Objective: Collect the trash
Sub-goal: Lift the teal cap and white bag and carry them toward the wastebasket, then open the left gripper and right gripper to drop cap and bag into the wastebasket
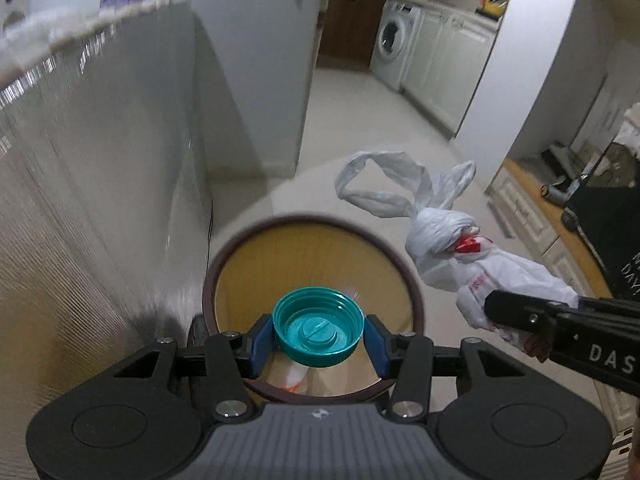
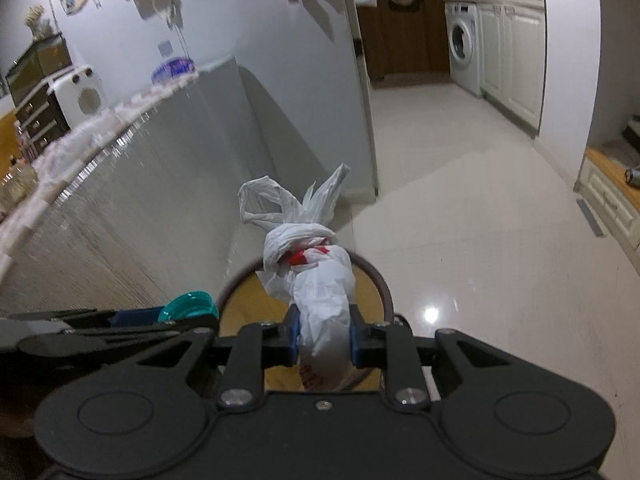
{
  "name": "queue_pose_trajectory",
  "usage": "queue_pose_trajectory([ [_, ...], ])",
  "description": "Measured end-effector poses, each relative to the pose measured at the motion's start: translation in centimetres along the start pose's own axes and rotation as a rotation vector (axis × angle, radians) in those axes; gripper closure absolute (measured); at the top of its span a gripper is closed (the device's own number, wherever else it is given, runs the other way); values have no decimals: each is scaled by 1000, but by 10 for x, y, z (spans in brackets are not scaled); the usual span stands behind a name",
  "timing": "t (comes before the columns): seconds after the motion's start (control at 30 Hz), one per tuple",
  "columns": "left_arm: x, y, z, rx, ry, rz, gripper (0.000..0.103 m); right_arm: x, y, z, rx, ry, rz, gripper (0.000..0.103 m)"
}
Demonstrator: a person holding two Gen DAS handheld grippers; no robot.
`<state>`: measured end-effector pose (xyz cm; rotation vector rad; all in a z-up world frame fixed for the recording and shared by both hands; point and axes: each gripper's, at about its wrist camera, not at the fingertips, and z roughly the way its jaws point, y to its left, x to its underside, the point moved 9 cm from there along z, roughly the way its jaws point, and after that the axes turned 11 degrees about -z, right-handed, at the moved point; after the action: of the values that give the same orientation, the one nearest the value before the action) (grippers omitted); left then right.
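At the bottom centre of the left view, we are pinching a teal cap (image 1: 318,332) in our left gripper (image 1: 318,344) over the round bin (image 1: 414,292); lower centre in the right view, our right gripper (image 2: 324,338) is squeezing a knotted white bag (image 2: 320,280) above it

Bin (image 1: 416,280) near rim hidden behind left gripper (image 1: 318,340); contents mostly blocked by cap (image 1: 318,330), pale scraps below it unidentifiable. Bag (image 1: 472,264) lower end hidden behind right gripper (image 1: 520,316); red print unreadable. Counter (image 1: 80,160) top blurred, items on it indistinct. Lettering on right gripper body cut by frame edge. In right view, cap (image 2: 188,306) half hidden behind left gripper.
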<state>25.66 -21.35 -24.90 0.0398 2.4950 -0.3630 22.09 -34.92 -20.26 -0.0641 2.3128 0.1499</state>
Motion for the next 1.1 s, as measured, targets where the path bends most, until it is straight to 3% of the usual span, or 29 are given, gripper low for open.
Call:
queue_pose_trajectory([
  [0.23,11,15,61,-52,80,-8,53,23,-7,61,-13,111,23,79],
  [0.53,21,28,116,-45,152,5,53,39,-16,130,-19,248,47,79],
  [0.97,29,30,142,-48,180,92,52,55,-2,191,-40,394,35,76],
  [1.0,29,29,144,-40,182,93,51,55,-1,195,-39,400,35,73],
  [1.07,29,27,145,-31,183,99,35,57,-2,198,-37,413,37,70],
  [1.1,29,26,144,-28,180,102,32,57,0,201,-39,421,33,65],
])
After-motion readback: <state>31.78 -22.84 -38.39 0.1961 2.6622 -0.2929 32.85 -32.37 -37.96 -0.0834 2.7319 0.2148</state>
